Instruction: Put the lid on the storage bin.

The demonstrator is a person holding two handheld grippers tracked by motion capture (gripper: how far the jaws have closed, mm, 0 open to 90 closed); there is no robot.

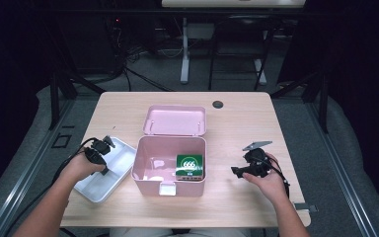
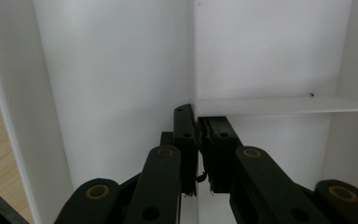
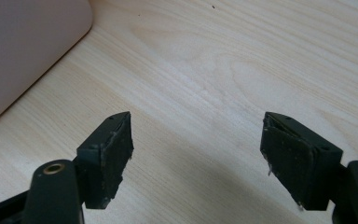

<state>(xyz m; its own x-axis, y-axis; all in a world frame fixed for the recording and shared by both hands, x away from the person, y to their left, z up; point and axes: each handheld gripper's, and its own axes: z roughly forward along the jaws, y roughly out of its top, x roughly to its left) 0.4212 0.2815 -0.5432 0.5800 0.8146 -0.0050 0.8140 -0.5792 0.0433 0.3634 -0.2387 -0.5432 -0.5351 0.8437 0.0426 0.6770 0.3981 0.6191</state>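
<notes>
Table (image 1: pixel 237 123) of pale wood, dark room around.

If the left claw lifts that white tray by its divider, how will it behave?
The tray looks like thin rigid plastic, so probably light and stiff. The left claw pinches a slim divider off to one side, so the tray may tilt. Its smooth surface could slip.

Wide-open right claw (image 3: pixel 196 158) above table (image 3: pixel 223 70), beside pink box (image 3: pixel 23 51).

A pink box (image 1: pixel 170 170) stands open on the wooden table (image 1: pixel 237 123), a green packet (image 1: pixel 189 166) inside it.
</notes>
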